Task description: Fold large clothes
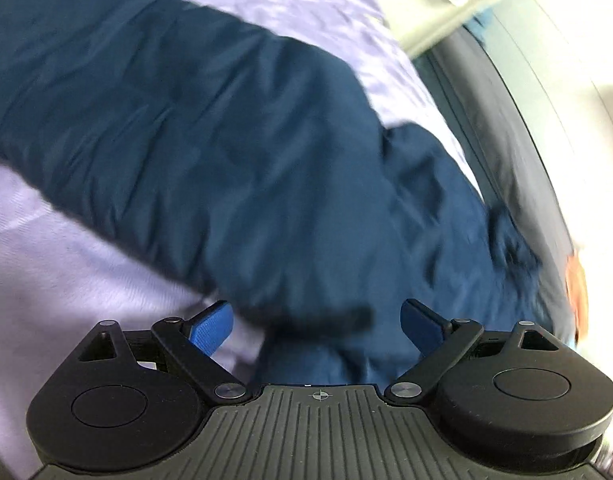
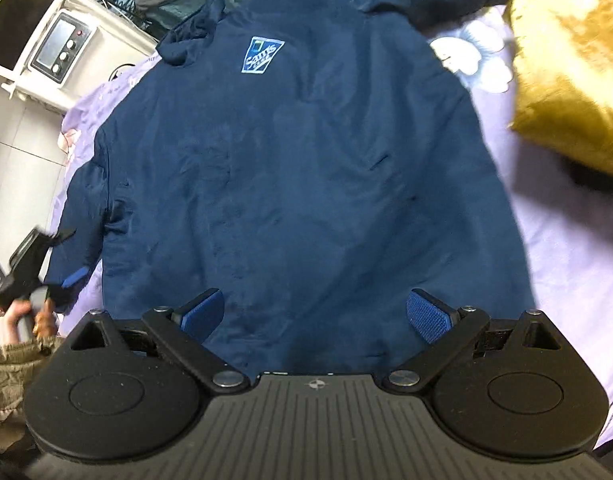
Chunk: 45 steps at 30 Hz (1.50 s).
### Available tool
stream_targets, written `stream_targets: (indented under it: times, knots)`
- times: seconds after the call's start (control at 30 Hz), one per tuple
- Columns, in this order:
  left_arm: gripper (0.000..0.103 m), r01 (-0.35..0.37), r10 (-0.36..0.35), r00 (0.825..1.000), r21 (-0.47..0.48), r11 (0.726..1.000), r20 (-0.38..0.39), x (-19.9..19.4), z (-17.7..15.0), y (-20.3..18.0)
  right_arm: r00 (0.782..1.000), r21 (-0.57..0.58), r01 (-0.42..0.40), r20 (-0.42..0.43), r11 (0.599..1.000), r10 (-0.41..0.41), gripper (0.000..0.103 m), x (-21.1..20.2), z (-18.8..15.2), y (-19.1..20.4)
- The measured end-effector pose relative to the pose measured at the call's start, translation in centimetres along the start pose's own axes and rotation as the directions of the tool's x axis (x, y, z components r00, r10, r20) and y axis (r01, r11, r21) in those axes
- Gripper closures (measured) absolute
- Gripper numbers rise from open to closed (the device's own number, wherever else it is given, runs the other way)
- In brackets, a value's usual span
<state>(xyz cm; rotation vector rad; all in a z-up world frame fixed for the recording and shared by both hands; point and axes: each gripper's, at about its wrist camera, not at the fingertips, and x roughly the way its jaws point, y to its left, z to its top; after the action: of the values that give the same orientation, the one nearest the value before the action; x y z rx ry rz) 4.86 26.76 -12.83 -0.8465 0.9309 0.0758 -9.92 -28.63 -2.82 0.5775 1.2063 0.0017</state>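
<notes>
A navy jacket [image 2: 306,184] with a blue and white chest patch [image 2: 262,56] lies spread on a lavender sheet [image 2: 566,280]. My right gripper [image 2: 316,312] hovers over the jacket's near hem, open, with the cloth below the pads and nothing pinched. At the left edge of the right wrist view, my left gripper [image 2: 66,258] is at the end of the jacket's sleeve. In the blurred left wrist view the navy sleeve [image 1: 186,128] runs across the sheet [image 1: 66,272]. My left gripper [image 1: 317,320] is open, with the dark cuff lying between its blue pads [image 1: 212,322] and not pressed.
A gold pillow [image 2: 566,72] lies at the right, next to the jacket's shoulder. A white appliance with knobs [image 2: 62,50] stands beyond the bed at the upper left. A person's hand [image 2: 18,316] and olive sleeve [image 2: 10,364] are at the lower left. Grey bedding [image 1: 506,140] borders the sheet.
</notes>
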Motion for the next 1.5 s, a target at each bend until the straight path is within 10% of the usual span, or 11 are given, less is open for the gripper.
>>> stream_targets:
  times: [0.17,0.23,0.3,0.73,0.93,1.2,1.5]
  knots:
    - [0.002,-0.002,0.012,0.994,-0.099,0.995,0.104,0.6,2.1,1.3,0.998,-0.047,0.063,-0.009,0.997,-0.064,0.005,0.6,-1.0,2.5]
    - [0.035,0.001,0.009,0.991,-0.072,0.997,0.132,0.5,3.5,1.4,0.995,-0.072,0.097,-0.010,0.993,-0.098,0.005,1.0,-1.4,3.3]
    - [0.045,0.000,0.005,0.989,-0.035,0.999,0.147,0.5,5.0,1.5,0.992,-0.089,0.125,-0.004,0.988,-0.126,0.005,1.2,-1.6,3.9]
    - [0.049,-0.209,0.188,0.974,0.174,0.962,0.127,4.5,12.2,-0.8,0.983,-0.184,0.179,0.007,0.966,-0.181,0.009,4.9,0.4,8.5]
    - [0.000,-0.251,0.213,0.965,0.313,0.916,0.151,3.6,9.9,-3.3,0.982,-0.199,0.188,0.004,0.962,-0.191,0.007,7.3,0.9,8.9]
    - [0.000,-0.169,0.126,0.985,0.529,0.831,0.117,-2.1,3.2,-6.6,0.944,-0.191,0.303,-0.074,0.934,-0.322,0.005,10.8,0.9,8.3]
    - [0.000,0.013,0.129,0.982,0.730,0.684,-0.138,-4.4,-10.2,-10.0,0.927,-0.224,0.330,-0.109,0.917,-0.360,0.004,12.4,0.5,7.3]
